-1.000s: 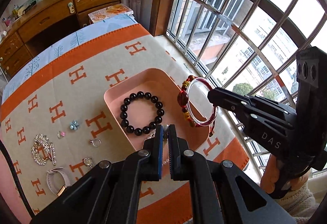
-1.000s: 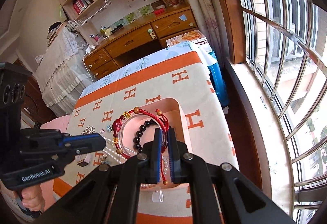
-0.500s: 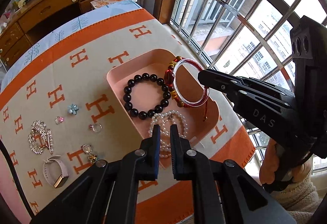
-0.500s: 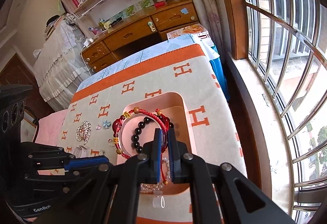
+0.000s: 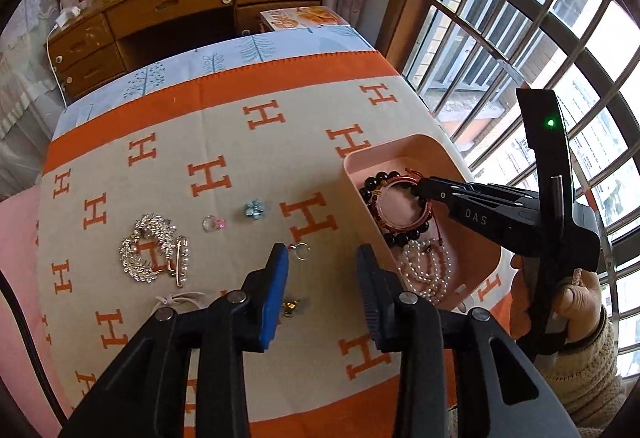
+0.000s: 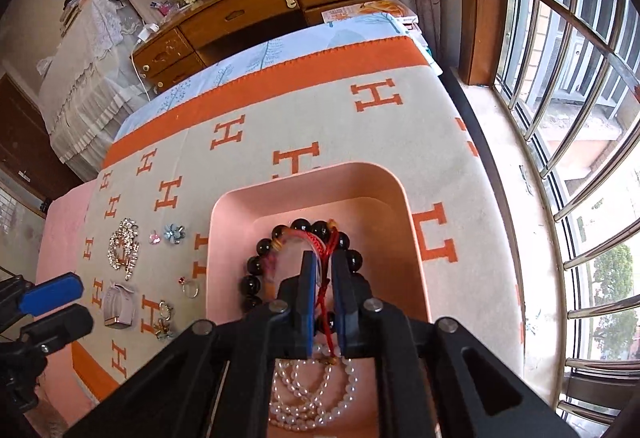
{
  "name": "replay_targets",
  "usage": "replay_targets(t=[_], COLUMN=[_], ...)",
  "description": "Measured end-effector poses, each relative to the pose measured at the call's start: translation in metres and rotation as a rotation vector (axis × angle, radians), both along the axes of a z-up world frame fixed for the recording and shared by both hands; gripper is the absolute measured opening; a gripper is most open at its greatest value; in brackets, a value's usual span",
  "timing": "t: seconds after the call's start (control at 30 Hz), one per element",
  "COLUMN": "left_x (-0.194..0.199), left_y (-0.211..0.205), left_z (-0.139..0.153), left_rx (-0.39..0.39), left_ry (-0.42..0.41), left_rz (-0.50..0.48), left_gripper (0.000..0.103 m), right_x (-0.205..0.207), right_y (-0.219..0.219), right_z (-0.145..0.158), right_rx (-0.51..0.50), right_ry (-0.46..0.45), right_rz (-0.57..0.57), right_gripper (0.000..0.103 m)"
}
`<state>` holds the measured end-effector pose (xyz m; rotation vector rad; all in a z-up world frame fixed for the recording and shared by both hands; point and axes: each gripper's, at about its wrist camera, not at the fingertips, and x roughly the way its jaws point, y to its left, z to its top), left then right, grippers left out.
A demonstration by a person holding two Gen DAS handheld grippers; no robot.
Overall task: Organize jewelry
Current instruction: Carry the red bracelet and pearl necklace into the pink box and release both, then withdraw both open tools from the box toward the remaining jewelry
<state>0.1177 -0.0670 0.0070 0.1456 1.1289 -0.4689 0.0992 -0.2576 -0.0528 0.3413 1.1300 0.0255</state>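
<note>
Right wrist view: beige blanket (image 6: 280,110) with orange H's; wooden drawers (image 6: 256,10) behind, barred window (image 6: 568,86) alongside; right tongs (image 6: 323,262) clamped on red bracelet (image 6: 320,244) inside pink tray (image 6: 304,182); left tongs (image 5: 322,258) opening, holding nothing.

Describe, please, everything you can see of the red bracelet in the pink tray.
The red bracelet is a ring of red cord with knotted strands, a few amber and dark red beads on one side, and a loose red tail. It is down inside the pink tray, over the black bead bracelet, with the pearl strands nearer the camera. The right tool pinches its cord between its pads.
</note>
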Motion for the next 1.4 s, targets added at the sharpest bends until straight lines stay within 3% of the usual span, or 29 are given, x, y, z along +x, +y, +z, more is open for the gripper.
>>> replay_targets(t=[0.2, 0.37, 0.7, 1.3, 1.4], left_x=[0.004, 0.003, -0.003, -0.026, -0.030], left_y=[0.026, 0.038, 0.053, 0.103, 0.114], left_z=[0.004, 0.006, 0.016, 0.040, 0.040], left_rx=[-0.005, -0.005, -0.016, -0.019, -0.017], left_ry=[-0.011, -0.021, -0.044, -0.112, -0.123], left_rz=[0.045, 0.061, 0.071, 0.126, 0.138], left_gripper=[0.034, 0.042, 0.042, 0.050, 0.057], right_x=[0.000, -0.005, -0.013, -0.044, -0.045], right_y=[0.001, 0.001, 0.014, 0.075, 0.086], right_z=[-0.002, 0.003, 0.022, 0.070, 0.071], right_rx=[-0.013, -0.009, -0.013, -0.011, -0.008], right_ry=[0.020, 0.017, -0.013, -0.108, -0.103], right_rz=[-0.011, -0.016, -0.001, 0.159, 0.189], right_gripper=[0.010, 0.010, 0.010, 0.010, 0.010])
